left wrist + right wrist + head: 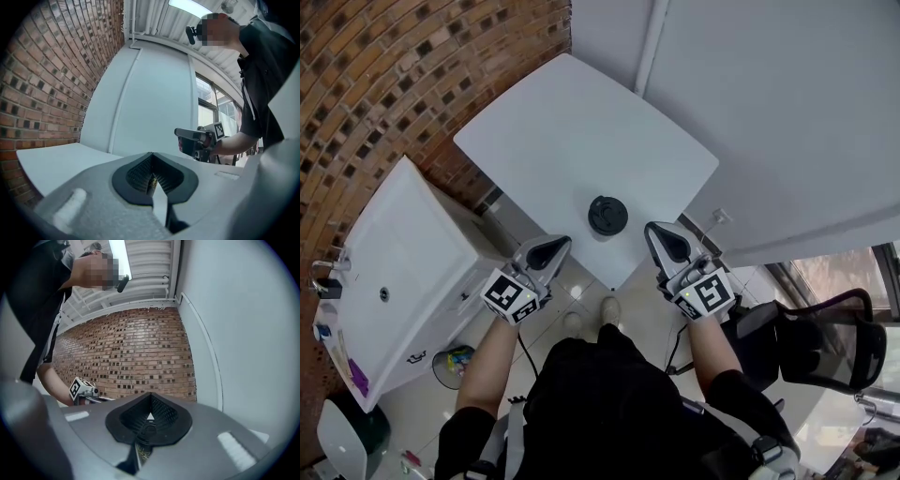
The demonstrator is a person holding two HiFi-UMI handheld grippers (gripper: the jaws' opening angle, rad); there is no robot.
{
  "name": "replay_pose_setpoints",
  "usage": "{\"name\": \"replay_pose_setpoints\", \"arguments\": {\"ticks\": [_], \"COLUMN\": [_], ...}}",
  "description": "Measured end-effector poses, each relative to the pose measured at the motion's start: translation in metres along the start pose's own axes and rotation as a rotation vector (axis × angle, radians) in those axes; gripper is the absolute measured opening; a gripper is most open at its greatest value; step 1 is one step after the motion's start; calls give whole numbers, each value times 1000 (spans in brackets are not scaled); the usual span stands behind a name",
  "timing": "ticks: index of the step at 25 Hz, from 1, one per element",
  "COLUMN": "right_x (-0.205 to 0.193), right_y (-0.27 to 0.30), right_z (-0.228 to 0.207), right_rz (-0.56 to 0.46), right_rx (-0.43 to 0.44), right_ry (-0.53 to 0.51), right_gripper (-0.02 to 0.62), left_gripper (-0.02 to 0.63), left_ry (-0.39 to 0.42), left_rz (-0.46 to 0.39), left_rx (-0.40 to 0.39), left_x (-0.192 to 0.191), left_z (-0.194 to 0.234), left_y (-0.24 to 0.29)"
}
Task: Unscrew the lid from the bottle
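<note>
- Bottle (607, 223) stands on the white desk (562, 131); likely light, smooth. I'd clamp its body, twist the dark lid (607, 212) by its rim.
- My left fingers (547, 249) and right fingers (664, 238): pinched together, empty.

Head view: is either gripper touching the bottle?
No, the bottle stands alone on the table, with the left gripper and right gripper both clear of it.

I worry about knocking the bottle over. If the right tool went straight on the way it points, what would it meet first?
Probably not the bottle: the right tool aims past its right side, across the white table, toward the brick wall. Its height over the table is hard to judge.
</note>
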State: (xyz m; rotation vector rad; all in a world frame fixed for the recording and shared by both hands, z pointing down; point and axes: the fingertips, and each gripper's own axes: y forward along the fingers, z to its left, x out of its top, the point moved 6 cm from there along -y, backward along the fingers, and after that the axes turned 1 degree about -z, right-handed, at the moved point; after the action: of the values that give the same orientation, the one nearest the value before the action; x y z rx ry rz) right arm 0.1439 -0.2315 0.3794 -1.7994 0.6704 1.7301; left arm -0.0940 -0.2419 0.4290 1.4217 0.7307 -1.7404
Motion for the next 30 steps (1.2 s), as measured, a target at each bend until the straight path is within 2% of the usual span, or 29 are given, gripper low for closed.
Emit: {"name": "replay_pose_setpoints", "arguments": {"ticks": [4,7,10,11,13,17,21,26,28,30], "right_x": [-5,-17,-33,-40,-53,-81,-97,-106,-108,-110], "right_y": [11,18,24,25,27,25,17,3,3,6], "right_z": [-14,-21,-28,-31,-35,-38,-39,-46,-46,-43], "right_rz": [17,37,56,61,72,96,105,121,121,125], "right_rx": [14,34,45,48,57,55,33,24,45,78], "right_ry": [-7,-14,-9,-2,18,67,99,122,134,135], "right_gripper": [5,5,5,5,5,5,5,15,74,203], "left_gripper": [5,79,240,331,404,411,411,410,410,410], "left_ry": [21,21,24,17,-12,33,108,113,120,118], "left_rz": [23,66,98,103,133,224,221,240,257,257], "left_rx": [0,11,27,30,27,2,-21,-54,-71,-72], "left_x": [-19,-42,-72,-84,-109,-145,-153,-164,-170,-171], "left_z": [11,17,25,28,33,36,38,39,40,41], "left_y": [9,16,27,32,45,71,87,101,106,108]}}
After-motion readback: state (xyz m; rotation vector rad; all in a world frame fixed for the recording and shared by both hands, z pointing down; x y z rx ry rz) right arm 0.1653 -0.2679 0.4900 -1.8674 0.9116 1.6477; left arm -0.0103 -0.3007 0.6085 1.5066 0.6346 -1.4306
